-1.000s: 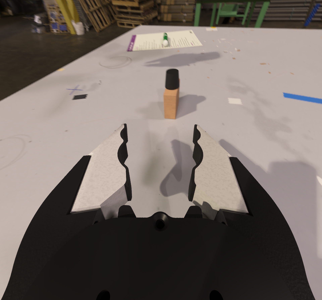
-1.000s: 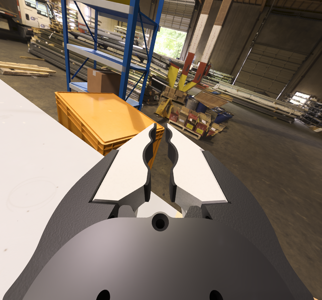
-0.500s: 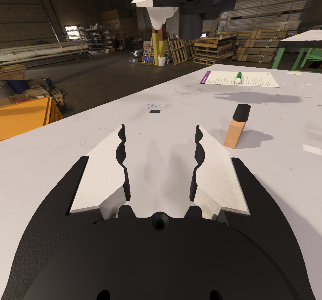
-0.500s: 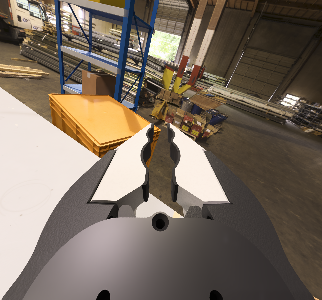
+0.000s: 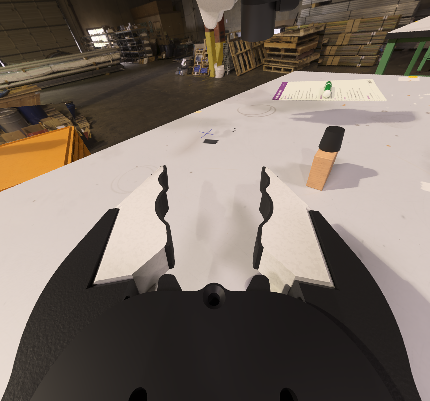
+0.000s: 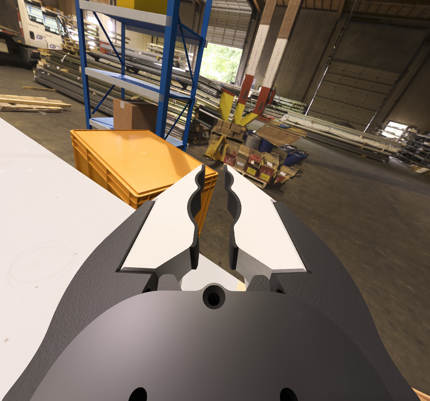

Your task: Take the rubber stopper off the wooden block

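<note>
A black rubber stopper (image 5: 331,139) stands on a small upright wooden block (image 5: 321,171) on the white table (image 5: 209,203), ahead and to the right of my left gripper (image 5: 213,167). The left gripper is wide open and empty, low over the table, well short of the block. My right gripper (image 6: 213,168) is slightly open and empty, pointing off the table edge toward the warehouse floor. It also shows high at the top of the left wrist view (image 5: 209,1), far above the table. The stopper and block do not show in the right wrist view.
A sheet of paper (image 5: 302,93) with a green marker (image 5: 327,88) lies at the far side. A black tape patch (image 5: 210,141) and a blue cross mark lie to the left. An orange crate (image 6: 139,157) stands beside the table edge (image 6: 104,187).
My left gripper has swung left, so the block and stopper moved from straight ahead to the right of its fingers. My right gripper's jaws have parted a little.
</note>
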